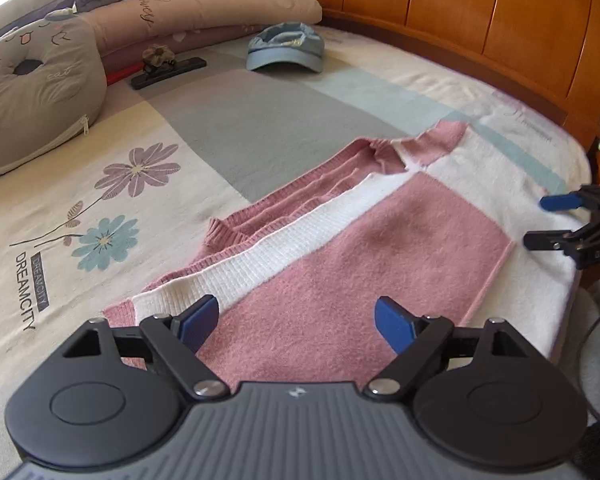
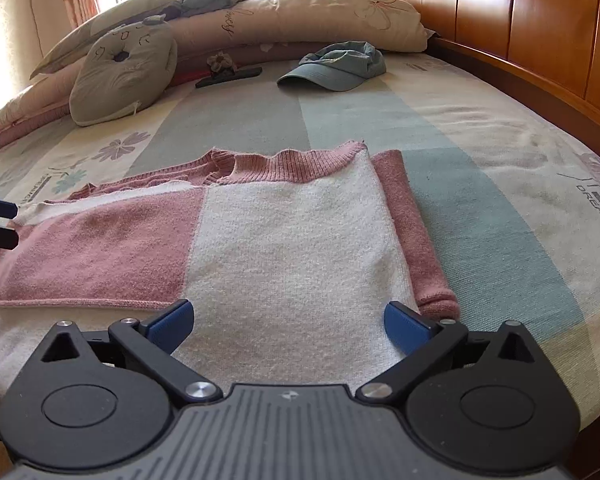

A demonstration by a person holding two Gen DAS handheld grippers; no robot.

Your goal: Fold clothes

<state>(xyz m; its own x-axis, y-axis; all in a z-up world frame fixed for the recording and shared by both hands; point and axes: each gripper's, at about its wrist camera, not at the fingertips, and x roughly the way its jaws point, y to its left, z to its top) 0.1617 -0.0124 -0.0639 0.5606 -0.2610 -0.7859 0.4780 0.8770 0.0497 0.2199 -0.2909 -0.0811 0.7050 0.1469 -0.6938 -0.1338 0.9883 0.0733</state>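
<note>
Sweater [image 2: 284, 240]: pink-and-white colour-block knit, ribbed pink collar, lying flat on bed [image 2: 480, 168], sleeve folded in along one side. Left gripper [image 1: 296, 322]: jaws spread wide, nothing between pads, pink panel just beyond at 12 o'clock. Right gripper [image 2: 288, 322]: jaws spread wide, empty, over white panel near hem; pink sleeve at 2 o'clock. Blue cap [image 2: 336, 66] far off near pillows [image 2: 300, 20].
</note>
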